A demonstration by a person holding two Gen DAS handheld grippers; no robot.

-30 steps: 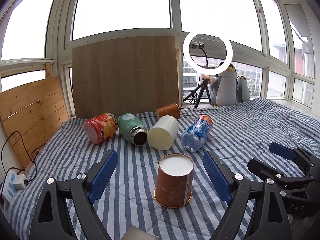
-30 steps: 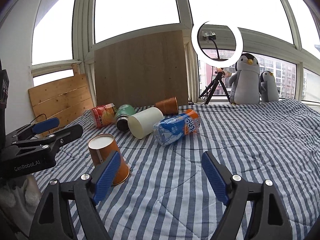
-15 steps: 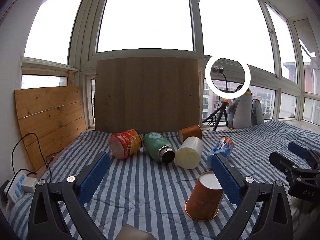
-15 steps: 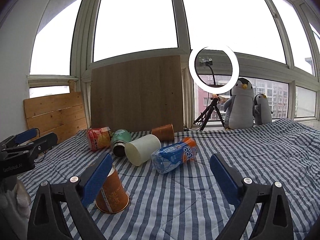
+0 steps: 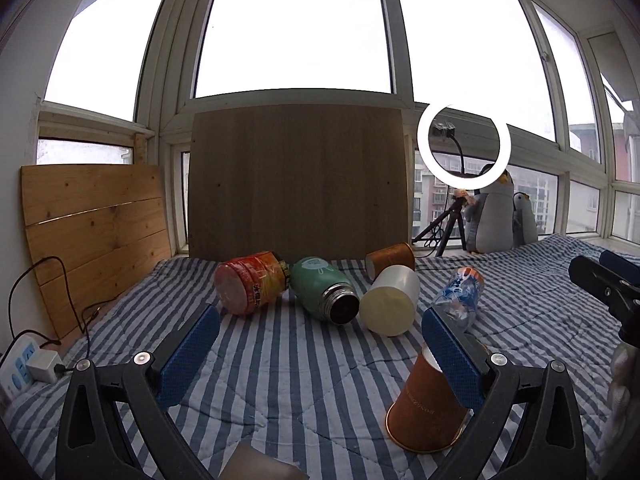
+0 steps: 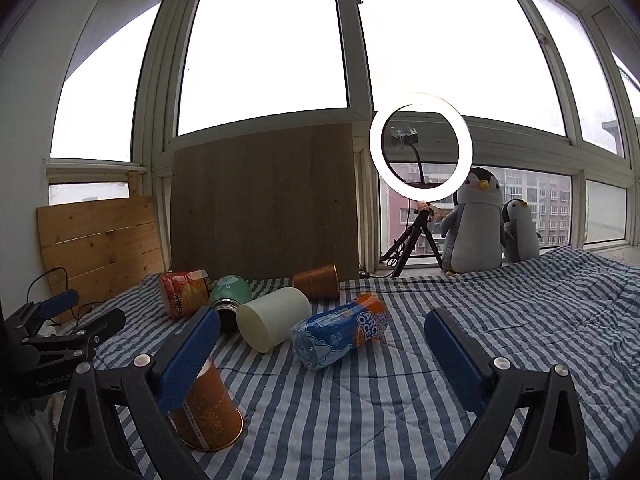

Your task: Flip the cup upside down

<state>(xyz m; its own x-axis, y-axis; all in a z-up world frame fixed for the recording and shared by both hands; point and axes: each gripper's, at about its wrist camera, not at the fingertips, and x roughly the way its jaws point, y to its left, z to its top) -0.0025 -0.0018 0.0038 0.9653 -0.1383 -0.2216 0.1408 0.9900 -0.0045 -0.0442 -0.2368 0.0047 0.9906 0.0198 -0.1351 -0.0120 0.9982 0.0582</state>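
Note:
An orange paper cup (image 5: 425, 408) stands upside down on the striped bedspread, mouth down. In the left wrist view it is at lower right, partly behind my right finger. In the right wrist view the cup (image 6: 206, 412) is at lower left, behind my left finger. My left gripper (image 5: 320, 354) is open and empty, left of the cup. My right gripper (image 6: 322, 354) is open and empty, right of the cup. Each gripper shows at the edge of the other's view.
Lying further back: a red snack can (image 5: 250, 286), a green flask (image 5: 324, 292), a cream cup (image 5: 390, 302), another orange cup (image 5: 390, 258), a blue bottle (image 5: 458, 292). Wooden boards, a ring light (image 5: 464, 148) and penguin toys (image 6: 474, 222) stand behind. A power strip (image 5: 20, 368) lies left.
Both grippers have pulled back and tilted up. The upside-down cup has slid from the middle of the left view to its lower right; it stands untouched.

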